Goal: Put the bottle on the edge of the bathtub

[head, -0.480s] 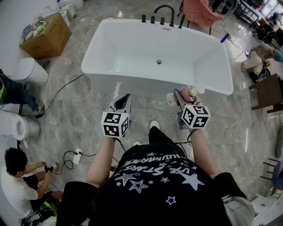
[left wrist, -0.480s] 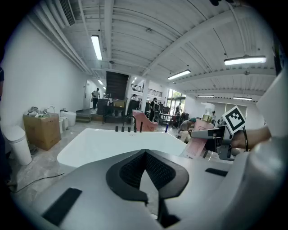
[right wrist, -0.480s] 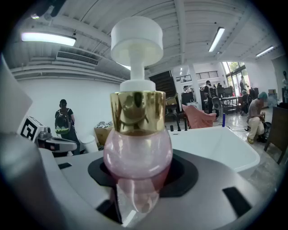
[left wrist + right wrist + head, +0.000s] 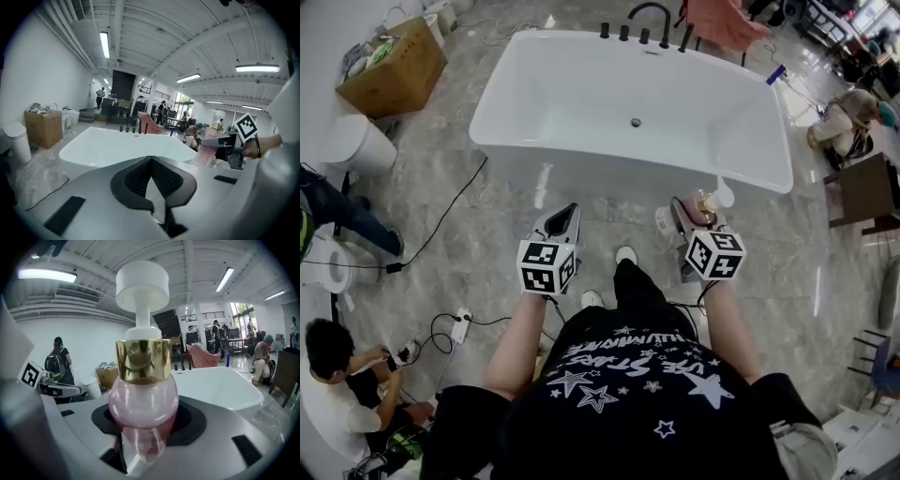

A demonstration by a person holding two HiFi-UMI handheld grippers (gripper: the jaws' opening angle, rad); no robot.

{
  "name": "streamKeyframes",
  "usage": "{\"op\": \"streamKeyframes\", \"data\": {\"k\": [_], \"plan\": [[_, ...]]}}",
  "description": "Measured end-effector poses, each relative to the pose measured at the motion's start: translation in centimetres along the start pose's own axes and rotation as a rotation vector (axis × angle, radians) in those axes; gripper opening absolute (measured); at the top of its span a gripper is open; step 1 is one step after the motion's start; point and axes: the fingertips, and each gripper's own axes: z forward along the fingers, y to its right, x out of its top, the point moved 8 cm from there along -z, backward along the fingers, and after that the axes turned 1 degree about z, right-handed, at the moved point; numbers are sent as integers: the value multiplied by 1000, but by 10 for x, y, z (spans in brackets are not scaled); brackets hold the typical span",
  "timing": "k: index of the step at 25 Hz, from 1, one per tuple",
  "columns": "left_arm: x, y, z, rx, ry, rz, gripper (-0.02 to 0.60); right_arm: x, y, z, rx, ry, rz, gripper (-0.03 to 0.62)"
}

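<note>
Standing upright, the bottle (image 4: 143,394) is clamped in the right tongs (image 4: 146,423), whose dark pads are pressed on either side of its round pink body. A gold collar and a white pump head are seen above the pads. In the head view the bottle is held in the air over the grey floor (image 4: 487,225). It is just short of the near rim of the white bathtub (image 4: 581,155), towards the tub's right end, and is not set on the rim. The left tongs (image 4: 151,164) are closed together at the tips, with nothing caught between them. They are held about level with the right tongs and apart from them, also on the near side of the bathtub. A black faucet (image 4: 649,17) is mounted at the far rim. A cardboard box (image 4: 394,70) is set on the floor beyond the tub's left end.
</note>
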Motion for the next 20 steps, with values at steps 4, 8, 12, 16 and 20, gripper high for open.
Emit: {"op": "streamKeyframes", "data": {"k": [4, 8, 12, 16, 20], "plan": [[-8, -11, -10, 11, -11, -9, 15, -3, -8, 3, 4, 0, 10, 224], [-4, -24, -5, 44, -17, -34, 15, 6, -6, 21, 31, -6, 9, 222], [3, -46, 20, 80, -44, -18, 15, 16, 4, 65, 60, -7, 19, 222], [26, -73, 56, 124, -72, -14, 15, 34, 20, 136, 117, -46, 15, 222], [63, -110, 100, 177, -64, -26, 15, 75, 34, 209, 168, -29, -13, 221]]}}
